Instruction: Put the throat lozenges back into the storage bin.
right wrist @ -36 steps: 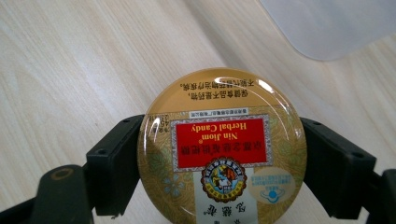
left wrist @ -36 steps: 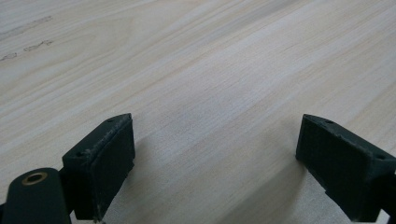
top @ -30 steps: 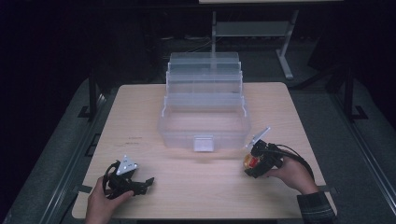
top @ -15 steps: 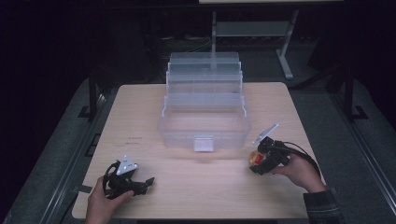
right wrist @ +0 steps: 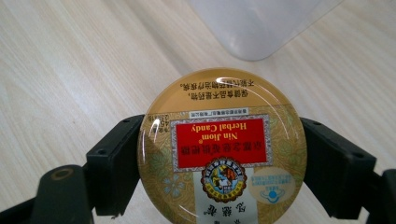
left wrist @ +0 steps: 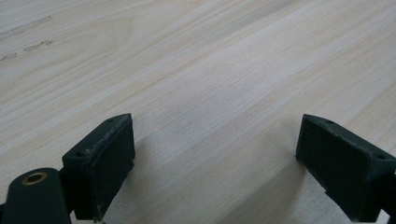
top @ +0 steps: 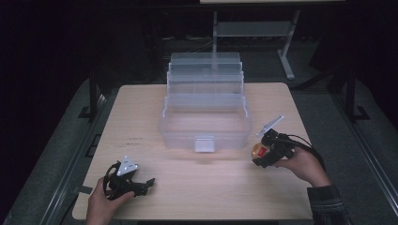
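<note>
A round gold candy tin [right wrist: 223, 148] with a red "Herbal Candy" label sits clamped between the two black jaws of my right gripper [right wrist: 223, 168]. In the high view the right gripper [top: 263, 152] holds the tin [top: 258, 150] just right of the front corner of a clear plastic tiered box [top: 205, 129] standing open at the table's middle. My left gripper [top: 145, 183] rests near the front left of the table, jaws wide apart. In the left gripper view the left gripper [left wrist: 212, 170] has nothing but bare wood between its jaws.
The light wooden table [top: 150, 108] has dark floor on all sides. A metal stand [top: 286, 51] rises behind the far edge. A rounded corner of the clear box [right wrist: 259, 25] lies just beyond the tin in the right gripper view.
My right gripper, holding the tin, has drifted slightly right and toward the front edge, away from the box. The left gripper has stayed put.
</note>
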Demonstrator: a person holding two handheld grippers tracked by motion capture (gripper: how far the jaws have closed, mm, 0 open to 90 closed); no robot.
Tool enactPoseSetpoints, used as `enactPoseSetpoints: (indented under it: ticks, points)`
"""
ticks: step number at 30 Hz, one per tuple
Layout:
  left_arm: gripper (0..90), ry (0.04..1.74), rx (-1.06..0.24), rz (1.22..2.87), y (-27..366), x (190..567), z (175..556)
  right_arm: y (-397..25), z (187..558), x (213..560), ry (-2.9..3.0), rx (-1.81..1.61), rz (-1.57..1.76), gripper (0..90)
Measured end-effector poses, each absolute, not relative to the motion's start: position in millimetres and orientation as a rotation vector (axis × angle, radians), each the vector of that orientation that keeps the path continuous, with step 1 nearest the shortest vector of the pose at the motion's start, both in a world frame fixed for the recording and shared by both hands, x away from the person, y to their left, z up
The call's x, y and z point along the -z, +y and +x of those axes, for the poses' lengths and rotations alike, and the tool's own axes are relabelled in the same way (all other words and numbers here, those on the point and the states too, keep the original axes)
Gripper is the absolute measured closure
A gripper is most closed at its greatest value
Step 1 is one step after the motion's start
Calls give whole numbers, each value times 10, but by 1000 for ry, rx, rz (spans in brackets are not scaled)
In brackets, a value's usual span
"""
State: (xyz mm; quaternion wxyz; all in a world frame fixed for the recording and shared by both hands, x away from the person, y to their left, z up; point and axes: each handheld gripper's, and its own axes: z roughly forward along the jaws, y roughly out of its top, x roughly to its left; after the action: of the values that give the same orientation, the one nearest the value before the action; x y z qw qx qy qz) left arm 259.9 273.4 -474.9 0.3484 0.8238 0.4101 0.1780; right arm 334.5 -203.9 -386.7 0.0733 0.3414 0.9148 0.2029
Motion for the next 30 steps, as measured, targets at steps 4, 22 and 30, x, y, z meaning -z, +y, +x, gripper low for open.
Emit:
enactPoseSetpoints:
  ticks: [4,22,30]
  points:
    - [108,1063,-461,2135,2734,4749,2598,-2037,3382,3788,2736,-616,1023,199]
    - [108,1063,-461,2135,2734,4749,2599,-2005,3586,3458,2693,-654,1022,199]
    - [108,1061,-463,2137,2735,4748,2600,-1956,3707,3397,2683,-665,1014,198]
